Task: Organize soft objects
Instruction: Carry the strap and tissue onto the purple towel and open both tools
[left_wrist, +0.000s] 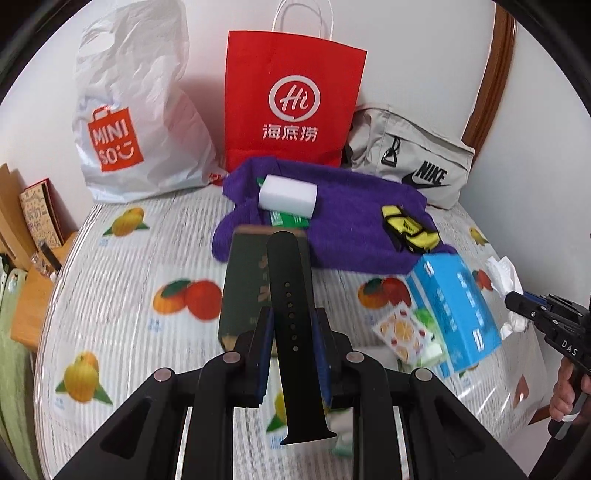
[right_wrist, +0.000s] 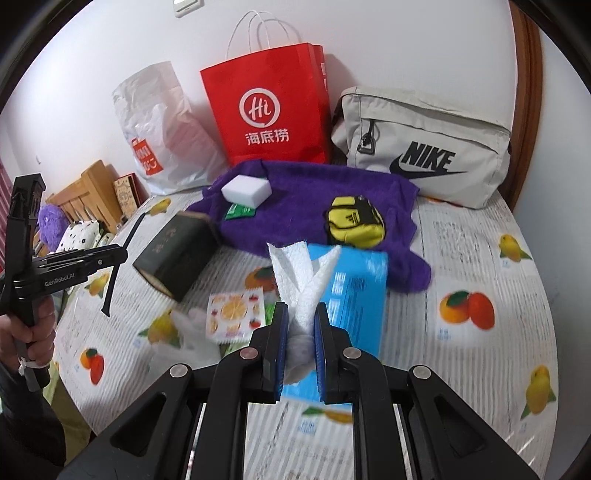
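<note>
My left gripper is shut on a black watch strap and holds it above the table; the strap also hangs from that gripper in the right wrist view. My right gripper is shut on a white tissue, held over the blue tissue box. A purple towel lies at the back with a white sponge and a small yellow pouch on it. The right gripper shows at the right edge of the left wrist view with the tissue.
A white Miniso bag, a red paper bag and a grey Nike bag stand at the back wall. A dark box, a fruit-print packet and a green packet lie on the fruit-print tablecloth.
</note>
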